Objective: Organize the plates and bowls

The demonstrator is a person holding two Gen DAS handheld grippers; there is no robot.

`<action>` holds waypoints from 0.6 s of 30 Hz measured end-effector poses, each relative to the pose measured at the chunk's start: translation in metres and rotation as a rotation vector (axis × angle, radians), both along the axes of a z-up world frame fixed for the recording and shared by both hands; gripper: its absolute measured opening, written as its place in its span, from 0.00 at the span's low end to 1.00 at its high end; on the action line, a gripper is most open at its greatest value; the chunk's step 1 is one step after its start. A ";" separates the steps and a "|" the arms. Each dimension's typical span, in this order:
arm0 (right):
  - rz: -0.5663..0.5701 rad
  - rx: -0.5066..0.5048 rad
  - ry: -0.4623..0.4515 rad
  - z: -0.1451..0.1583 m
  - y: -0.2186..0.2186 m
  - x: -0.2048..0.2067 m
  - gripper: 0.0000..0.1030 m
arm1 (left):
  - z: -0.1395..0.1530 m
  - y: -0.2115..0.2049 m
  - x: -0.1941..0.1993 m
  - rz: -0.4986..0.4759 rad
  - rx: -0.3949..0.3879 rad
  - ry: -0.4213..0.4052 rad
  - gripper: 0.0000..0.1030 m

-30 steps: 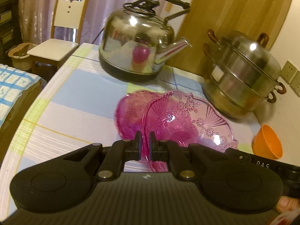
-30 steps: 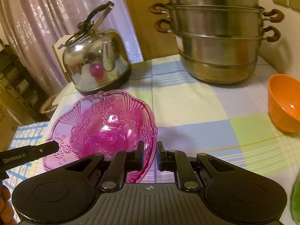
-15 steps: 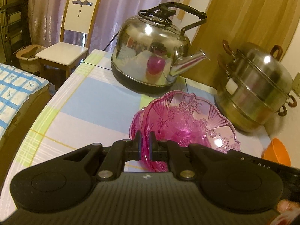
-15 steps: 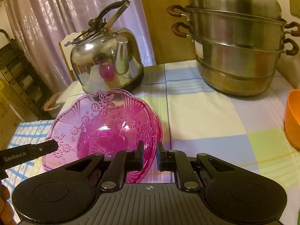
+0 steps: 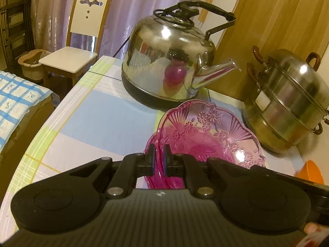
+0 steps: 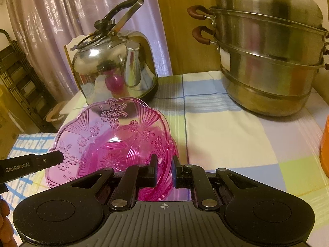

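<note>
A pink glass bowl (image 5: 207, 131) with flower patterns is held between both grippers over a second pink bowl (image 5: 156, 173) that lies under it on the table. My left gripper (image 5: 158, 160) is shut on the upper bowl's left rim. My right gripper (image 6: 165, 169) is shut on the bowl's (image 6: 115, 142) right rim, its jaws a little apart around the glass. The left gripper's finger (image 6: 41, 160) shows at the bowl's far rim in the right wrist view. An orange bowl (image 5: 308, 173) sits at the right, also at the right wrist view's edge (image 6: 324, 146).
A steel kettle (image 5: 170, 65) stands just behind the bowls. A stacked steel steamer pot (image 5: 287, 103) stands at the back right by the wall. The checked tablecloth (image 5: 92, 119) runs to the table's left edge; a white chair (image 5: 78, 47) stands beyond.
Both grippers carried the upper pink bowl left and toward the kettle, until it sits almost fully over the lower bowl. The right jaws look slightly wider apart.
</note>
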State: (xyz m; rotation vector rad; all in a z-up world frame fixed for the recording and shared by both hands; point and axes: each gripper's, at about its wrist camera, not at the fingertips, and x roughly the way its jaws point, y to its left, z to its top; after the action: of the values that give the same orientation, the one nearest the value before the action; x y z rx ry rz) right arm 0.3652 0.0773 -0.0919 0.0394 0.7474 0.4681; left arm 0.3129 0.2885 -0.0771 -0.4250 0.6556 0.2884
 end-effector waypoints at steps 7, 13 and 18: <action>0.004 -0.013 0.008 -0.010 0.005 0.011 0.12 | -0.012 0.004 0.012 -0.005 -0.010 0.017 0.06; 0.009 -0.022 0.023 -0.021 0.006 0.021 0.12 | -0.023 0.006 0.020 -0.005 -0.011 0.039 0.06; 0.018 -0.021 0.032 -0.027 0.007 0.023 0.12 | -0.028 0.007 0.025 0.000 -0.009 0.049 0.06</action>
State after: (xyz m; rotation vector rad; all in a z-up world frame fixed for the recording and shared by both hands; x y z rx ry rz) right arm 0.3886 0.0842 -0.1193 0.0210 0.7842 0.4779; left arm 0.3375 0.2959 -0.1047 -0.4278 0.7052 0.2965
